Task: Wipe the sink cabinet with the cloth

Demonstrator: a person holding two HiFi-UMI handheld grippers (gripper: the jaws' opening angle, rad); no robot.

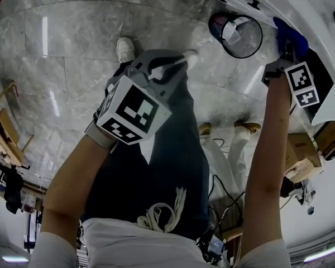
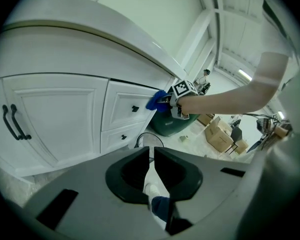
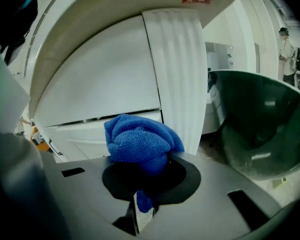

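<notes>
- Left gripper (image 2: 151, 159), lower centre of its view: jaws almost together, nothing between them, idle.
- Right gripper (image 3: 140, 181) clamps the blue cloth (image 3: 140, 139) against the sink cabinet (image 3: 105, 79).
- Wiping looks under way; door fronts at frame left likely remain, though cleaned area is unreadable.

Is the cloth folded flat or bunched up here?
Bunched up: the blue cloth bulges as a wadded lump from the right tongs, shut on it.

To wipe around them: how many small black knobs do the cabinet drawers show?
2. The upper knob sits on the top drawer; the lower knob sits on the drawer beneath. More may be hidden farther right.
</notes>
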